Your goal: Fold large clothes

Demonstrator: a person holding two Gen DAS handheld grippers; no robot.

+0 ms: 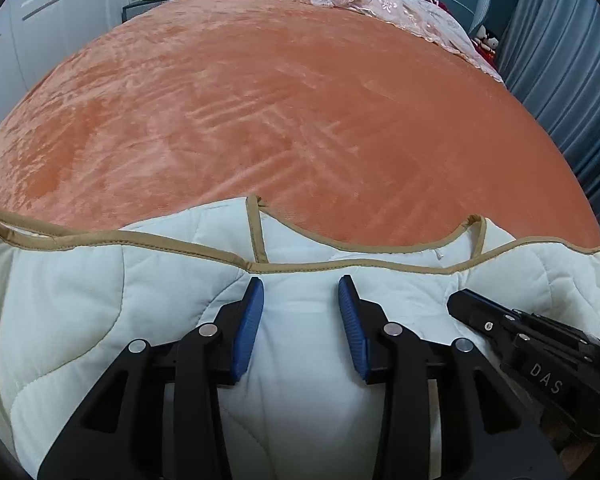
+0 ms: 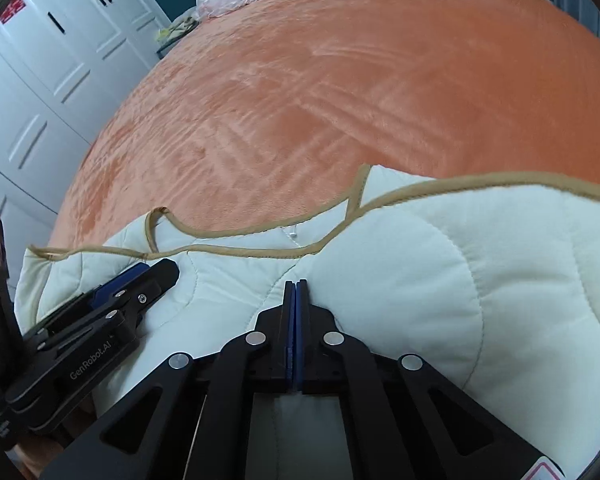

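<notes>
A: As we look along the left gripper point(image 1: 301, 290), its blue fingers point(image 1: 247, 332) stand partly apart over the white quilted garment point(image 1: 80, 320), with nothing pinched between them. The garment lies on the near edge of the bed, on the orange blanket point(image 1: 280, 112), its tan binding point(image 1: 140, 242) running left to right just beyond the fingertips.

B: We also see the right gripper point(image 1: 466, 303) coming in from the right, resting low on the same cloth. How do we judge the fabric?

A: Padded and soft, we think: light for its bulk, limp, likely to sag and slide on itself. The bound edge looks firmer, so we would take hold there, near the notch where the binding dips.

B: Turning to the right wrist view, the right gripper point(image 2: 296, 285) has its fingers pressed fully together. Whether a fold of cloth is caught between them we cannot tell; the tips sit on a quilted seam.

A: The left gripper point(image 2: 162, 270) lies at the left, low on the garment point(image 2: 480, 280), near the binding point(image 2: 460, 184).

B: The garment spreads across the near side, the orange blanket point(image 2: 340, 80) bare beyond it. We would grip two well-separated points on the binding, since one pinch would let the rest droop.
</notes>
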